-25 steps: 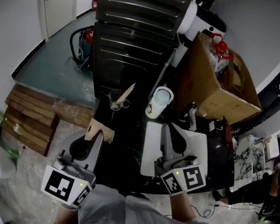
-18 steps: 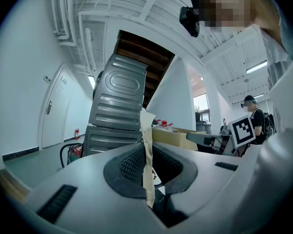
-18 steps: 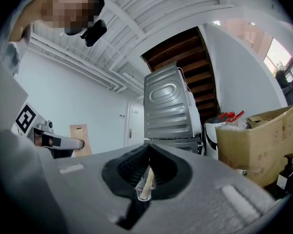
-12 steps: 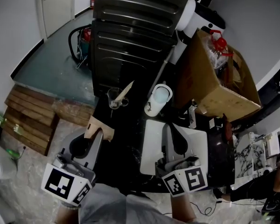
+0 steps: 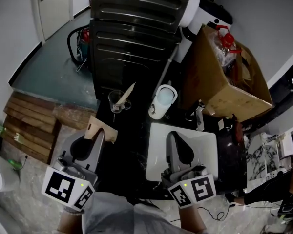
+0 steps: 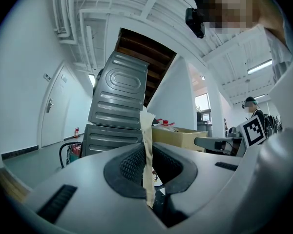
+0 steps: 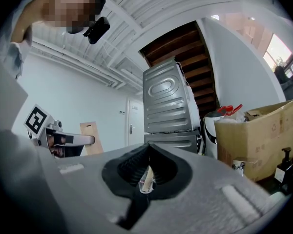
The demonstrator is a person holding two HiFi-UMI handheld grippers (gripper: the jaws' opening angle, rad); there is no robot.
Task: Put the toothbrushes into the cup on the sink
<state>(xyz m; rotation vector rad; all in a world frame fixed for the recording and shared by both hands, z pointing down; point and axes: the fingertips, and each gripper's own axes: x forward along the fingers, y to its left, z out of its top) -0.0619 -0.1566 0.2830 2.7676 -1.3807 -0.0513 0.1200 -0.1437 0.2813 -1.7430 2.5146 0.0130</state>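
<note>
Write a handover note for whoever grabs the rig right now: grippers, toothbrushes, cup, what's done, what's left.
Left gripper: shut on a flat tan toothbrush packet, held edge-up, short of the glass cup.
Right gripper: shut, empty, over the white sink.
Glass cup: on the dark counter beyond the left gripper, left of the white mug.
Done: one toothbrush already leans in the glass cup.
Left: carry the held packet forward and drop it into the glass cup.
</note>
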